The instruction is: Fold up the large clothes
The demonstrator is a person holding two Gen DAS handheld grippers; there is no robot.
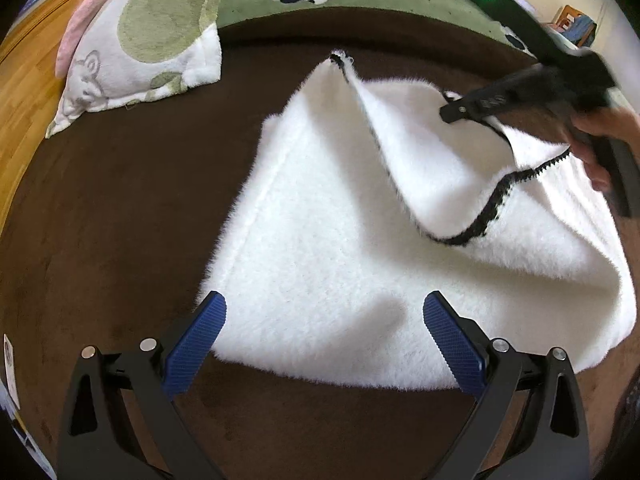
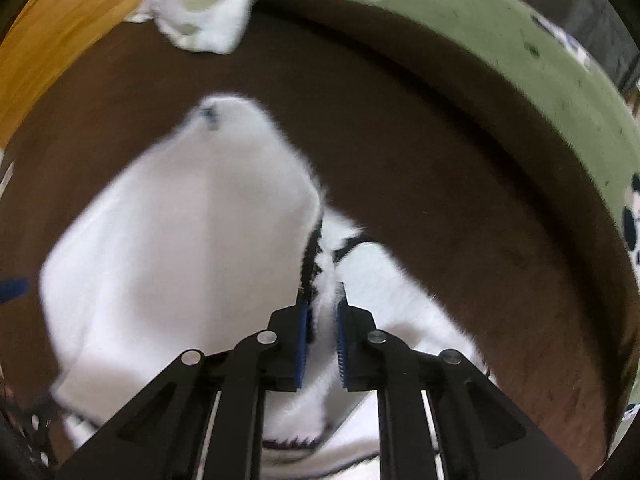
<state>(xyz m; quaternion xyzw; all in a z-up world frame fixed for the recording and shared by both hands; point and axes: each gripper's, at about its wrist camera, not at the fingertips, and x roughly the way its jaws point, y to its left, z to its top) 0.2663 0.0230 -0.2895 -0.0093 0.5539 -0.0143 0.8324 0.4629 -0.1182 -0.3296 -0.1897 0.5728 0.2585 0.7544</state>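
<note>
While a pillow (image 1: 140, 40) lies at the bed's (image 1: 100, 208) far left corner, the left gripper (image 1: 324, 332) hangs with fingers apart over the white fleece garment (image 1: 320, 248) mid-bed; the right gripper (image 2: 322, 344) pinches its black-trimmed edge.

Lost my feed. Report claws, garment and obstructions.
Left claw open, over the white fleece garment's near hem. Right claw shut on its black-trimmed edge. Pillow off to the side, not in the way.
</note>
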